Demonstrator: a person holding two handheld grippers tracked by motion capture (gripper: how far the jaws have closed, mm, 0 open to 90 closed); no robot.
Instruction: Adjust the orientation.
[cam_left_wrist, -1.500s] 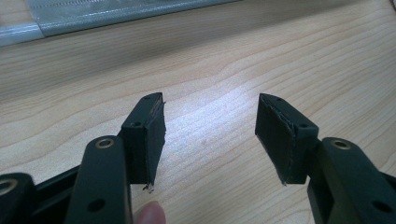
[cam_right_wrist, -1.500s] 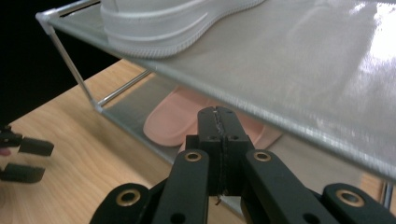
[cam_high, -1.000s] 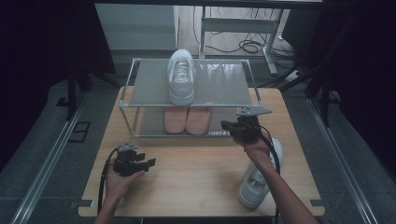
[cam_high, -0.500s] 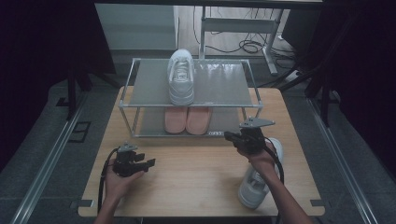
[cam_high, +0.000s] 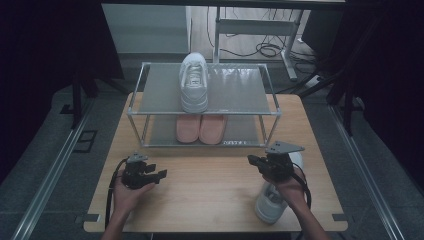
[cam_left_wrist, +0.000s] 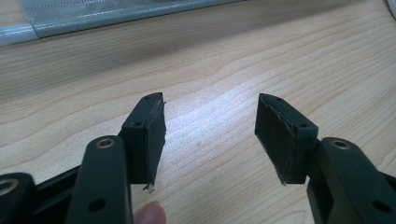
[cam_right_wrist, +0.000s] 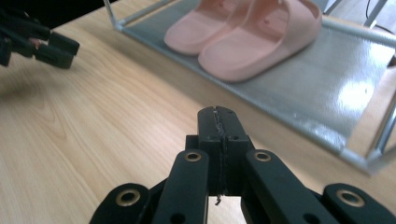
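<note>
A white sneaker (cam_high: 194, 82) stands on the top shelf of a metal-framed rack (cam_high: 240, 89). A pair of pink slippers (cam_high: 201, 128) (cam_right_wrist: 254, 32) sits on the lower shelf. A second white sneaker (cam_high: 269, 204) lies on the wooden table (cam_high: 210, 197) at the right, partly under the right hand. My right gripper (cam_high: 254, 161) (cam_right_wrist: 218, 122) hovers above that sneaker's far end, shut with nothing in it, pointing left. My left gripper (cam_high: 161, 174) (cam_left_wrist: 210, 135) rests low at the table's left, open, bare wood between its fingers.
The rack takes up the far half of the table. In the right gripper view the left gripper (cam_right_wrist: 49, 45) shows far off at the upper left. Cables and desk legs (cam_high: 265, 49) lie on the floor beyond the table.
My right gripper has drawn back from the rack's front right corner toward the near edge and sunk a little, still shut. The left hand has stayed put.
</note>
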